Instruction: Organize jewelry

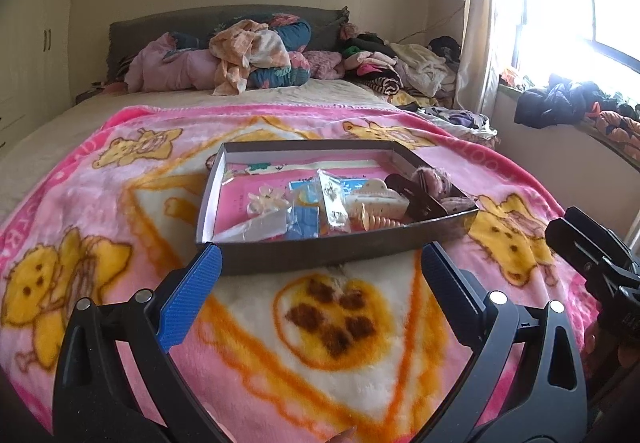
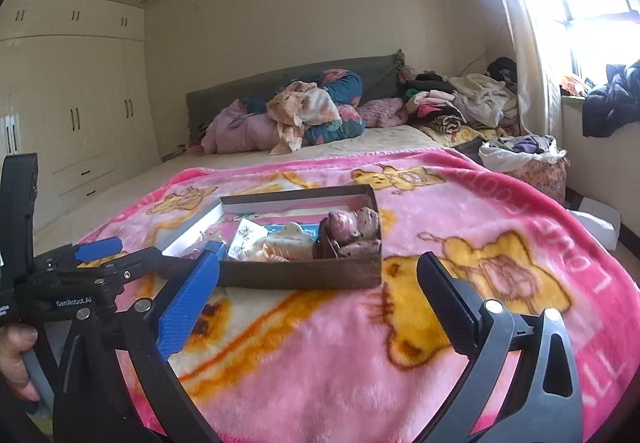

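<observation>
A shallow dark-walled box [image 1: 280,257] lies on the pink cartoon blanket [image 1: 120,183]. In it are a white claw clip [image 1: 378,199], a dark brown clip [image 1: 416,195], fuzzy pink scrunchies [image 1: 434,179], clear packets [image 1: 332,199] and a pale flower clip [image 1: 264,201]. My left gripper [image 1: 322,261] stands open just short of the box's near wall, nothing between its blue-padded fingers. The right gripper [image 2: 320,269] is wide open too and holds nothing. It faces the box [image 2: 280,277] from the right side. Each gripper shows in the other's view: the right gripper [image 1: 592,255], the left gripper [image 2: 96,251].
Piled clothes and bedding [image 1: 256,55] cover the head of the bed. More clothes lie on the window sill [image 1: 568,99], and a stuffed bag [image 2: 524,159] stands beside the bed. Cream wardrobes [image 2: 80,115] line the left wall. A hand [image 2: 16,355] grips the left gripper's handle.
</observation>
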`<state>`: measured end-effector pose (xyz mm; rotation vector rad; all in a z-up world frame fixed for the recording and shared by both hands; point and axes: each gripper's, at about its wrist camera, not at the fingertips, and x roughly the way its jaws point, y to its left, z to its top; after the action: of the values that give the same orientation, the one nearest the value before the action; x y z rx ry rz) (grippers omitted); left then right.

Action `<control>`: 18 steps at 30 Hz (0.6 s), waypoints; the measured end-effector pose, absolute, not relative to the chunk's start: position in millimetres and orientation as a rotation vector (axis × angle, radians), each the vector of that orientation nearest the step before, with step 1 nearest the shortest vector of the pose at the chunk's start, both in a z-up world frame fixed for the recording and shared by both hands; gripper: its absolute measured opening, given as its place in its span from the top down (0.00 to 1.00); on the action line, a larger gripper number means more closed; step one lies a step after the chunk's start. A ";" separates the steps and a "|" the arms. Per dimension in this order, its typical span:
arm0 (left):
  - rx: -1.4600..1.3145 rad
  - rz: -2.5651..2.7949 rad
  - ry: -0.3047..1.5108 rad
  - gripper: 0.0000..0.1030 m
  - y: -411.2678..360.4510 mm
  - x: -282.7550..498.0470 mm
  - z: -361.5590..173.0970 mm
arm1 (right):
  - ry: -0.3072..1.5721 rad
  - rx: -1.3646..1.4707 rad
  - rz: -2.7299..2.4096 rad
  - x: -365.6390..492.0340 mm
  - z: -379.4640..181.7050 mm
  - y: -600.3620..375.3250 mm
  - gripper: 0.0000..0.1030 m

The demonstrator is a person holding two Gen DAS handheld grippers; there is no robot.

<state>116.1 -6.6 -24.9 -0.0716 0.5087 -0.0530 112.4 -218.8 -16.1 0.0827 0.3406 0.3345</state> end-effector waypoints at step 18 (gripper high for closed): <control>-0.077 -0.043 0.488 0.11 -9.9 101.2 -32.0 | 0.367 0.054 0.339 108.9 -27.7 -213.4 0.06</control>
<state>101.2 -9.9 -32.0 -0.0766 0.4884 -0.0426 108.9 -213.4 -27.7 0.0544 0.3666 0.3391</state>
